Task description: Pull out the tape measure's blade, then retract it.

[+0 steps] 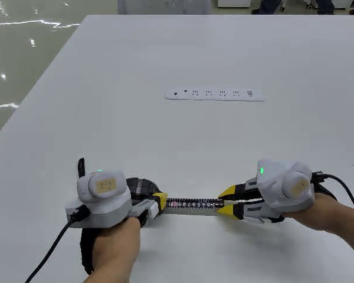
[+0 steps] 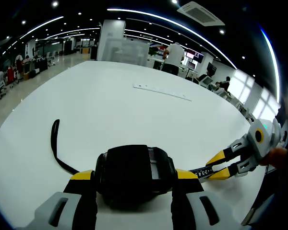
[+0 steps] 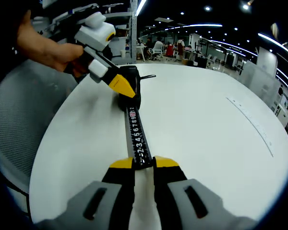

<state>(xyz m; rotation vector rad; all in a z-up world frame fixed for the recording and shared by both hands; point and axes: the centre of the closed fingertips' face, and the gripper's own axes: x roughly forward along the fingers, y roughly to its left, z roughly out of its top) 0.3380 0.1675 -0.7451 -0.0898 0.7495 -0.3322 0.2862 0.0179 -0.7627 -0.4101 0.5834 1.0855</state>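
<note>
Fingers [image 3: 121, 165] of right gripper [image 3: 144, 163] pinch blade [image 3: 136, 134]; left gripper [image 2: 134, 176] holds case [image 2: 129, 163].

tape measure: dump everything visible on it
The tape measure has a black case, lying on the white table, clamped between the left tongs. A black strap trails from it. Its blade is partly out, flat along the table, dark with pale numerals; the right tongs pinch its free end.

Printed scale digits 2 through 9 in a row along the tape measure's blade [image 3: 136, 135]
</note>
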